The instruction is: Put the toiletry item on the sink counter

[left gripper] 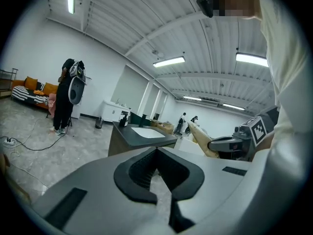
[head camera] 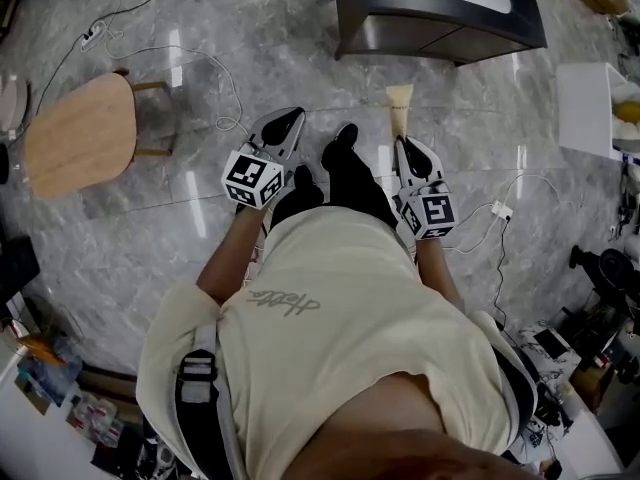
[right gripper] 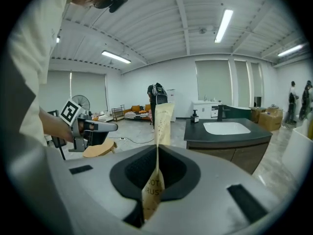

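Operator: a person in a cream T-shirt (head camera: 350, 318) stands on a grey marble-pattern floor (head camera: 250, 28), holding one gripper in each hand in front of the body.

Left gripper (left gripper: 156, 151): jaws closed together at the tips, with nothing between them. It is held level with the other gripper, a short way to its side.

Right gripper (head camera: 405, 144): jaws clamped on a beige toothbrush packet (right gripper: 163, 119). The packet is gripped at its lower end, where its dark print is only partly legible. The rest projects beyond the jaw tips. The packet is carried in the air above the floor, pointing towards the sink counter (right gripper: 261, 133) and well apart from it.

Floor items: a white cable (head camera: 225, 88) runs across the tiles ahead of the left gripper. A white power strip (head camera: 500, 210) lies on the floor to the operator's right. A round wooden side table (head camera: 80, 133) stands further to the operator's left.

Sink counter: a dark cabinet with a dark top and a white inset basin (right gripper: 226, 127) stands ahead of the operator. A dark faucet (right gripper: 220, 112) rises behind the basin, and a pump bottle (right gripper: 195, 116) stands at the counter's corner.

Background: a person in black (right gripper: 156, 99) stands near a far wall, with an orange sofa (left gripper: 34, 87) close by.
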A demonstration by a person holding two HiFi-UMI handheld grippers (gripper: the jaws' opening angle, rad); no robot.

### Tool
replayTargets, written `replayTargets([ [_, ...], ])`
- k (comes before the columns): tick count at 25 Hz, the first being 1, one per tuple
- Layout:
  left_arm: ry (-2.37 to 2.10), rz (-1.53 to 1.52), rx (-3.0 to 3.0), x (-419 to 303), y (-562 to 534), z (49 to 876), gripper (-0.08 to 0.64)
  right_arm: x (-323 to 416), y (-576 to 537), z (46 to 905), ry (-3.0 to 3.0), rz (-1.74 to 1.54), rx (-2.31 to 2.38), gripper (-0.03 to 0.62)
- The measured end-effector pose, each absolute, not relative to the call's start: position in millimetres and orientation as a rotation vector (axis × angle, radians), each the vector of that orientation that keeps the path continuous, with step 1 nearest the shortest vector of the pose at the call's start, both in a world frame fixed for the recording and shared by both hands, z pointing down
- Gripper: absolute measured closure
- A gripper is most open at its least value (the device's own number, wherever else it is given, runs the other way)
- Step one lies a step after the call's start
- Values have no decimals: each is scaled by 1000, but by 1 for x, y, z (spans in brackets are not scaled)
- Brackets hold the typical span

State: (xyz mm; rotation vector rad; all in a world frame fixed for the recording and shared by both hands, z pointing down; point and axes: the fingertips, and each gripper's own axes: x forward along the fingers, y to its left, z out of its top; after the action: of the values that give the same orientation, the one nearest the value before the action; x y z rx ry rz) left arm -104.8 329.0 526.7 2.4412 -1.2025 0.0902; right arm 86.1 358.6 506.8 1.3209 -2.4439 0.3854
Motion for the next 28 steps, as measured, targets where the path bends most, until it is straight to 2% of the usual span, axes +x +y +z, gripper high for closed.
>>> replayTargets([
  [16, -1316, 203, 2473, -13, 160, 488, 557, 170, 164, 529, -2592, 481, 1271, 588],
  [28, -1238, 283, 2543, 46, 107, 485, 557, 212, 118, 544, -2603, 544, 1295, 588],
])
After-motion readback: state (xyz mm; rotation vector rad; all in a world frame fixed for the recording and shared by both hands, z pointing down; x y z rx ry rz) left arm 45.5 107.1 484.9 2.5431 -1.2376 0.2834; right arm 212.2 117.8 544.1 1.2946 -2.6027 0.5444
